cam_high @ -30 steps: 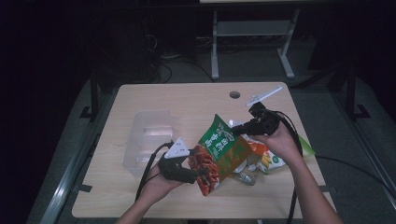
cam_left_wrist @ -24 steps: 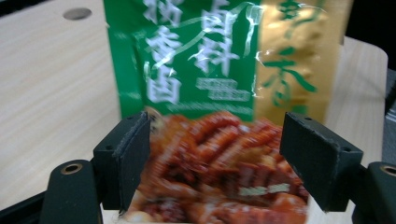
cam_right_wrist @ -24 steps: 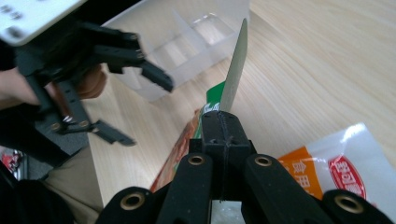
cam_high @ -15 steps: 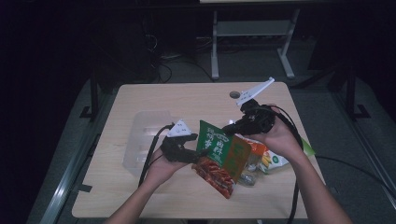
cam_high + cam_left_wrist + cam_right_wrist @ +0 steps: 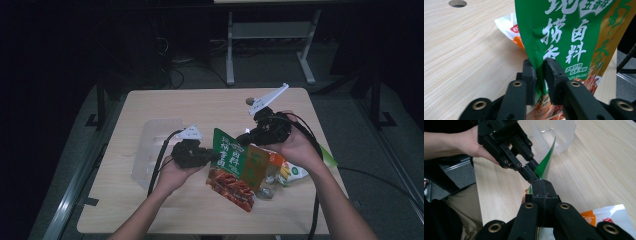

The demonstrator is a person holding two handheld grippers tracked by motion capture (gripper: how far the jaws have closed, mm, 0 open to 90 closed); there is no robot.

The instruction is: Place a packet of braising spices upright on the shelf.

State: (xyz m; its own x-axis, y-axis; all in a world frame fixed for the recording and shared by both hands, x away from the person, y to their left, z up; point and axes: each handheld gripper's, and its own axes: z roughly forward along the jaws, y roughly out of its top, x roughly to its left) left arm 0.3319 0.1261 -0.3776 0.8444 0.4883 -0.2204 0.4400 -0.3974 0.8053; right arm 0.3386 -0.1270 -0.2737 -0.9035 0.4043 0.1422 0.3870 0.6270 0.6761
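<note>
A green snack packet (image 5: 234, 158) hangs upright over the table between both grippers. My left gripper (image 5: 215, 156) has just closed its jaws on the packet's left edge. In the left gripper view both pads (image 5: 531, 75) press on the green film (image 5: 564, 32). My right gripper (image 5: 246, 136) is shut on the packet's upper right edge. In the right gripper view its jaws (image 5: 541, 185) pinch the green edge (image 5: 546, 161), and the left gripper (image 5: 533, 173) grips it just beyond. A red packet (image 5: 231, 185) lies flat on the table below.
A clear plastic container (image 5: 150, 145) stands left of my left hand on the wooden table (image 5: 190, 105). Orange-and-white packets (image 5: 290, 172) lie under my right hand. A round hole (image 5: 249, 101) sits in the tabletop at the back.
My left gripper let go of the red packet, which now lies on the table, moved right and closed on the green packet's edge. My right gripper rose a little with the green packet.
</note>
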